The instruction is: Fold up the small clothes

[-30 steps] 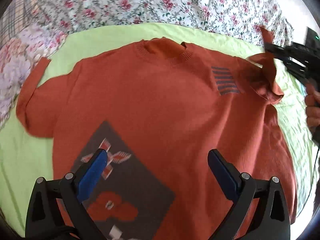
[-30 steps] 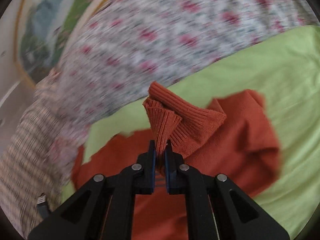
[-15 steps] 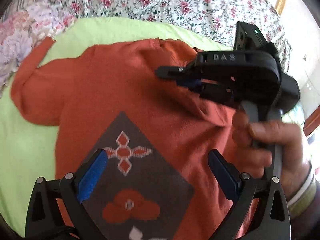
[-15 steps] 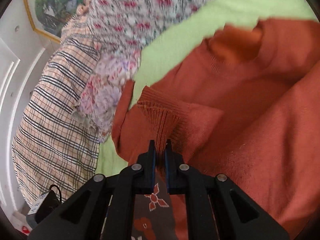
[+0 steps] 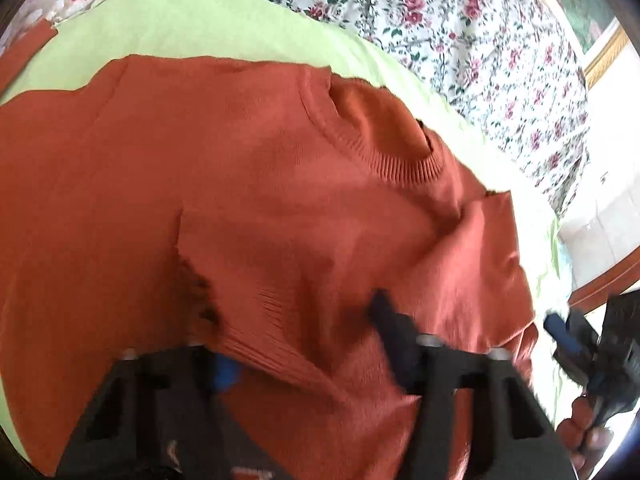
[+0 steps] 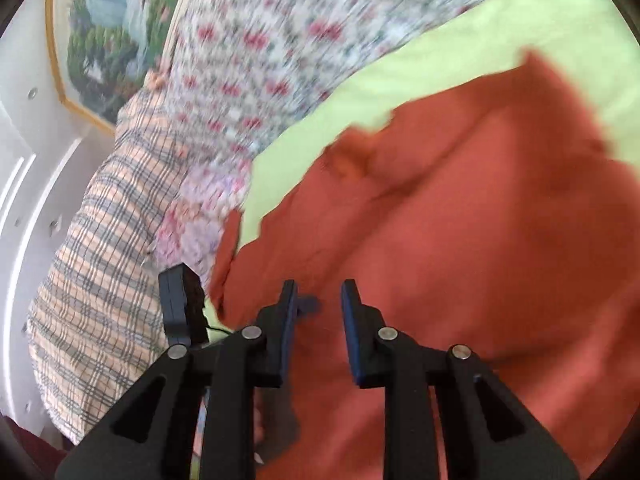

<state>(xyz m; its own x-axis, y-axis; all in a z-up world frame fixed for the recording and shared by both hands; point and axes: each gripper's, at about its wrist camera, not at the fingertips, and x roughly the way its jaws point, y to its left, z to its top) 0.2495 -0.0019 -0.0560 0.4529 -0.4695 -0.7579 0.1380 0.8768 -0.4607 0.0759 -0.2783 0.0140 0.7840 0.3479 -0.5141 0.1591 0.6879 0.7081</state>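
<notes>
Lying crosswise over the sweater [image 5: 280, 184], folded sleeve [image 5: 304, 280] drapes the left gripper [image 5: 304, 344], jaws spread; right gripper [image 6: 318, 320] parted, empty, beside.

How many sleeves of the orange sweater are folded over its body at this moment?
1. One sleeve lies folded across the chest of the sweater, its ribbed cuff draped over the left gripper. The other sleeve stretches outward on the green sheet.

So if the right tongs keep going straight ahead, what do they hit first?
Most likely the orange sweater: the open right tongs point at its cloth on the green sheet. Motion blur leaves the depth unclear.
</notes>
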